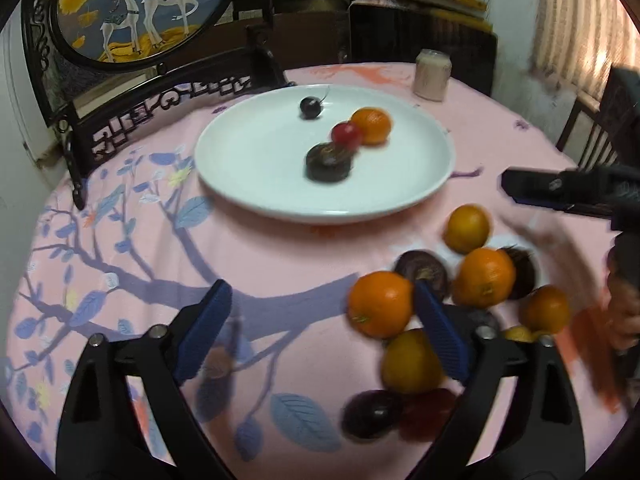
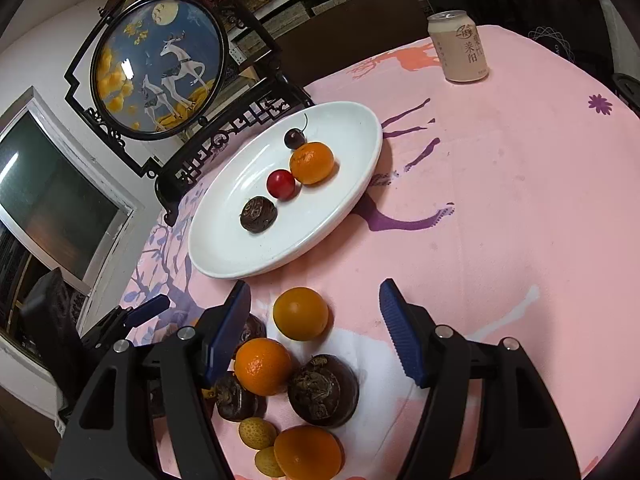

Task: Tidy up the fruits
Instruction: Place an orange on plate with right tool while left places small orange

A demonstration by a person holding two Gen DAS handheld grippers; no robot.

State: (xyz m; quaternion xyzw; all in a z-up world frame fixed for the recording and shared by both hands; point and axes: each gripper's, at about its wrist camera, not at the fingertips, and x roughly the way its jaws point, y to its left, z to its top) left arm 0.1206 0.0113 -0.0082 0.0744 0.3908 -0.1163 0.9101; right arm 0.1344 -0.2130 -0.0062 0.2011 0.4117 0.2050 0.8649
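Observation:
A white plate (image 1: pixel 248 184) (image 2: pixel 320 216) holds a dark cherry (image 2: pixel 295 138), an orange (image 2: pixel 312 162), a red fruit (image 2: pixel 281 184) and a dark brown fruit (image 2: pixel 258 214). In front of it on the pink cloth lies a loose pile of several oranges, dark brown fruits and small yellow ones. My left gripper (image 1: pixel 320 288) is open wide over bare cloth, with an orange (image 1: pixel 380 304) just inside its right finger. My right gripper (image 2: pixel 314 287) is open, and an orange (image 2: pixel 301 313) lies between its fingers with the pads off it.
A beige drink can (image 2: pixel 458 46) stands at the far side of the round table. A dark carved stand with a round deer picture (image 2: pixel 156 68) rises behind the plate. A person's hand (image 1: pixel 624 312) shows at the right edge of the left wrist view.

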